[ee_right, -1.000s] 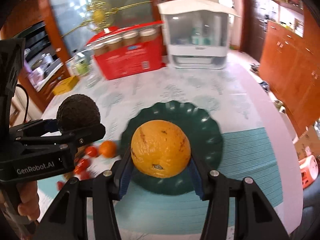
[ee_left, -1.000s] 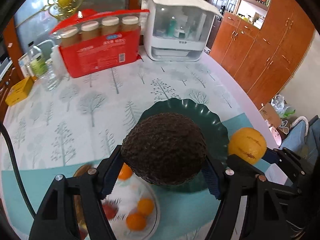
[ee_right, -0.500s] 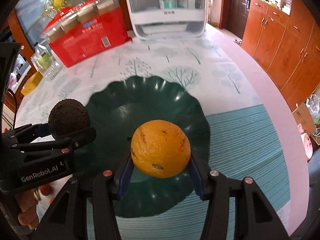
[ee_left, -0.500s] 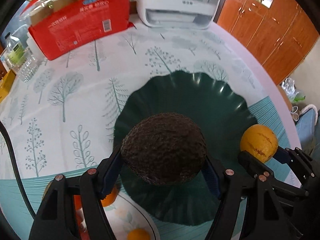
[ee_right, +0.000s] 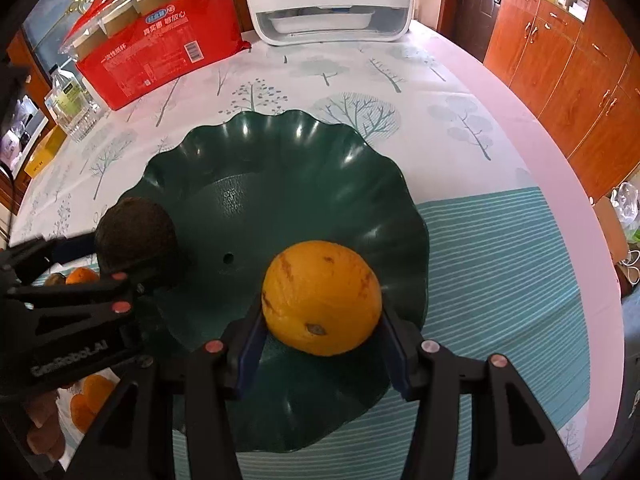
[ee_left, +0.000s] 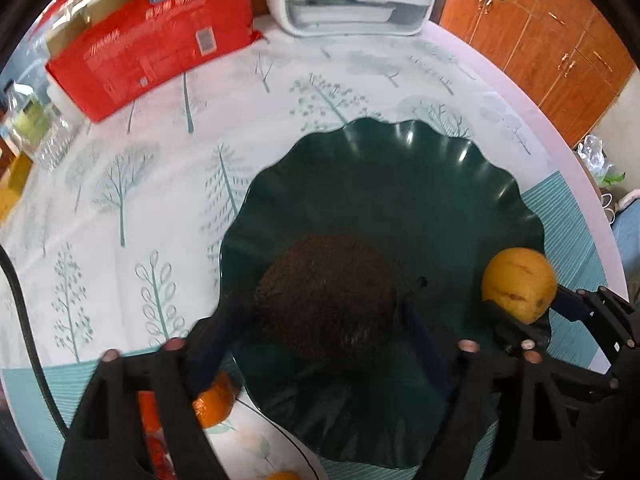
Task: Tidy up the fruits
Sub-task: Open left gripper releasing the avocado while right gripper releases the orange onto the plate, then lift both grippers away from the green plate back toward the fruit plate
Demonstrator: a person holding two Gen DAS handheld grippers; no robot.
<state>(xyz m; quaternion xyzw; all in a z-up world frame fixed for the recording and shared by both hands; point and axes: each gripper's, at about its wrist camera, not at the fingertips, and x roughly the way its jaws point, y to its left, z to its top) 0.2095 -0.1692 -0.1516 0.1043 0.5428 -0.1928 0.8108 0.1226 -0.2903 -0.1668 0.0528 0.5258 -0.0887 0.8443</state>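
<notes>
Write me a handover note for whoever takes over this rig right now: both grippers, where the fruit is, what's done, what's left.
Left gripper: jaws have just been opening around the dark rough-skinned avocado, which sits low in the dark green scalloped bowl.
Right gripper: shut on the yellow-orange round orange, over the bowl's near side.
Done: avocado delivered, or nearly.
Left: release the orange, then fetch the small oranges beside the bowl.

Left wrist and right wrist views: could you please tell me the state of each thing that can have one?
Left gripper: jaws have just been opening, avocado loose between them.
Avocado: apparently resting on the plate's left side.
Right gripper: shut on orange.
Orange: held over the plate.
Green plate: upright, otherwise empty.
</notes>
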